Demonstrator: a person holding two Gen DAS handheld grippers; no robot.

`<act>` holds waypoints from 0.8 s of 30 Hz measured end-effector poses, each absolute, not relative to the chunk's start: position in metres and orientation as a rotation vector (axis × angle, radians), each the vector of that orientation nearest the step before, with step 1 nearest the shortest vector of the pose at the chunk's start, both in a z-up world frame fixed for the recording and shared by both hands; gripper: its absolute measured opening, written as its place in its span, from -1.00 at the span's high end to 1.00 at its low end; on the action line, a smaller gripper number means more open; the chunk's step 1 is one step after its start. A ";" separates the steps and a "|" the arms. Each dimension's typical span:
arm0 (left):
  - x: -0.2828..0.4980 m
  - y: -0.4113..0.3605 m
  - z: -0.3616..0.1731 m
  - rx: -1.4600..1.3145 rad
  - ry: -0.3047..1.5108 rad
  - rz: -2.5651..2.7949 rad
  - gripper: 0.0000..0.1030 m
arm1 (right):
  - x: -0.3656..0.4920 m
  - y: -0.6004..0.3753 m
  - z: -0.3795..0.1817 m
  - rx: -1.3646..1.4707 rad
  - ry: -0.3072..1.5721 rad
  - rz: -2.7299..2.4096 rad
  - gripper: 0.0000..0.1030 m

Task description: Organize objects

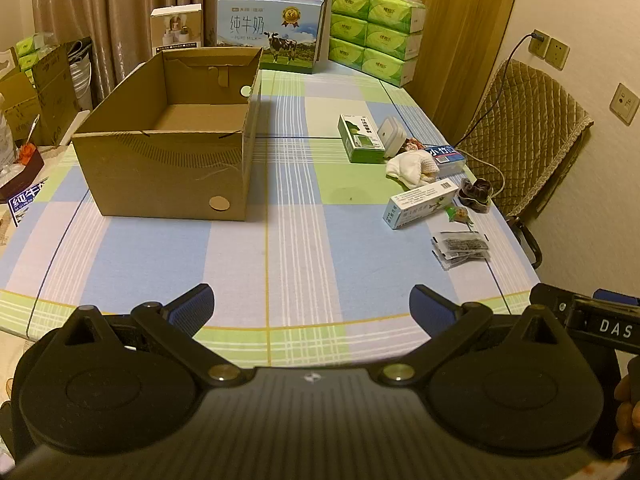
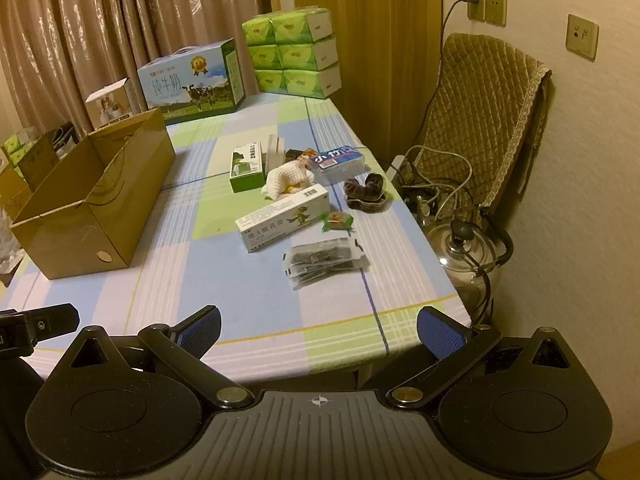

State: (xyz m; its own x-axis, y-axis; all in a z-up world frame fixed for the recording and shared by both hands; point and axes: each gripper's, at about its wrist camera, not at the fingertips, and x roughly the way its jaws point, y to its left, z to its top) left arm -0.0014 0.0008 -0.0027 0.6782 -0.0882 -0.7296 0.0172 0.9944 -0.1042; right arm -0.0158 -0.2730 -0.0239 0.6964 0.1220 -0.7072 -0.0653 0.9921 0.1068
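Note:
An empty cardboard box (image 1: 168, 136) (image 2: 96, 196) stands open on the left of the checked tablecloth. Loose items lie at the right: a green carton (image 1: 360, 138) (image 2: 246, 166), a white knitted cloth (image 1: 408, 166) (image 2: 286, 178), a long white medicine box (image 1: 422, 202) (image 2: 282, 216), a clear case with a blue label (image 1: 446, 158) (image 2: 338, 160), a dark hair tie (image 1: 476, 194) (image 2: 366, 192), a wrapped sweet (image 2: 338, 221) and clear packets of dark pieces (image 1: 462, 248) (image 2: 324, 262). My left gripper (image 1: 310, 308) and right gripper (image 2: 318, 330) hover open over the near table edge, holding nothing.
A milk carton case (image 1: 272, 34) (image 2: 192, 80), stacked green tissue packs (image 1: 374, 32) (image 2: 292, 54) and a small white box (image 1: 176, 28) stand at the table's far end. A padded chair (image 2: 480, 112), cables and a steel kettle (image 2: 466, 252) sit off the right edge.

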 end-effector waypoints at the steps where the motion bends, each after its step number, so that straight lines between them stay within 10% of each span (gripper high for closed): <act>1: -0.002 0.001 -0.003 -0.092 0.824 -0.060 -0.99 | -0.016 -0.273 -0.024 0.076 0.793 0.105 -0.97; 24: 0.041 -0.003 -0.020 -0.065 0.842 -0.125 -0.98 | 0.005 -0.281 -0.042 0.142 0.831 0.077 -0.97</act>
